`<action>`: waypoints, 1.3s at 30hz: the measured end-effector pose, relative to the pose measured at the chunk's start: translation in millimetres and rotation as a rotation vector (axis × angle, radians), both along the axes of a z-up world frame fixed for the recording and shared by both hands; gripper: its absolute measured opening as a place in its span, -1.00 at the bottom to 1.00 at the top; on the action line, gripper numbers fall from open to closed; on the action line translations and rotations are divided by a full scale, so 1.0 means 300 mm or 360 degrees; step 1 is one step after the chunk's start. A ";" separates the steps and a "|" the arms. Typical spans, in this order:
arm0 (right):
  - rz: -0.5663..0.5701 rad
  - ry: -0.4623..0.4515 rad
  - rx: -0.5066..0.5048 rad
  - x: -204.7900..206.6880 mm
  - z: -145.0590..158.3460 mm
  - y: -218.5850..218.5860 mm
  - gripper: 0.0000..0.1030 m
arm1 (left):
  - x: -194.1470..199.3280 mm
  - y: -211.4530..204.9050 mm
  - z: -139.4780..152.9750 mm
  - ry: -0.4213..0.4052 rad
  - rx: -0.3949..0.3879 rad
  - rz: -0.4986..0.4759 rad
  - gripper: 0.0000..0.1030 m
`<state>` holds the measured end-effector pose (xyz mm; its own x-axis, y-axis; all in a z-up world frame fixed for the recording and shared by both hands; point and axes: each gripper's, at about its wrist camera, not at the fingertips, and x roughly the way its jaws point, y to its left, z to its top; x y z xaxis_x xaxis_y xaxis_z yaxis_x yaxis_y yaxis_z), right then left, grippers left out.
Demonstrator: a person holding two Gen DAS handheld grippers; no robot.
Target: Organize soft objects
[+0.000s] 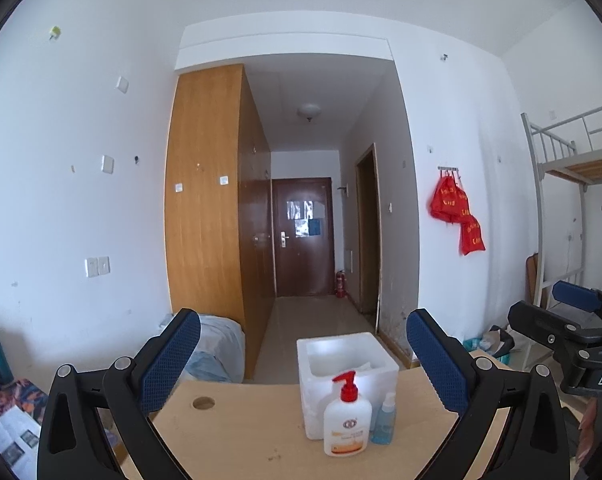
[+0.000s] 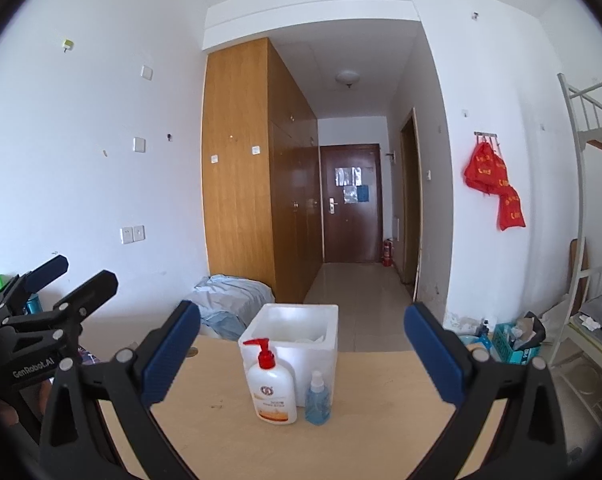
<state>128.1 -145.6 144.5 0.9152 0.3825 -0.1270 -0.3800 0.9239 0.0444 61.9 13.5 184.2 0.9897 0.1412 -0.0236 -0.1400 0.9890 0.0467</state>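
Both the left gripper [image 1: 303,364] and right gripper [image 2: 302,354] hover with jaws wide and empty above the worktop [image 2: 361,432], where the pump bottle [image 2: 271,390] and spray bottle [image 2: 318,400] at 12 o'clock, likely squashy and slick, want mid-body grips.

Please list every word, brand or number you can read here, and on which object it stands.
"GenRobot.AI": on the left gripper.
"DAS", cut off by the frame edge: on the right gripper.
Pump bottle label, red bags and door papers: too blurred to read.
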 end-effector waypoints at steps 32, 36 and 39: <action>0.0023 0.0070 0.0012 -0.180 -0.356 -0.014 0.99 | -0.219 -0.032 -0.426 0.0002 -0.0049 0.0048 0.99; 0.0025 0.0111 0.0011 -0.192 -0.391 -0.012 0.99 | -0.223 -0.044 -0.473 0.0034 -0.0052 0.0047 0.99; 0.0015 0.0137 0.0008 -0.194 -0.407 -0.010 0.99 | -0.219 -0.052 -0.508 0.0079 -0.0044 0.0051 0.99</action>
<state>69.8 -148.6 22.5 0.8974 0.3918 -0.2029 -0.3831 0.9201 0.0821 -3.9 -2.2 31.8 0.9822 0.1714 -0.0769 -0.1698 0.9851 0.0269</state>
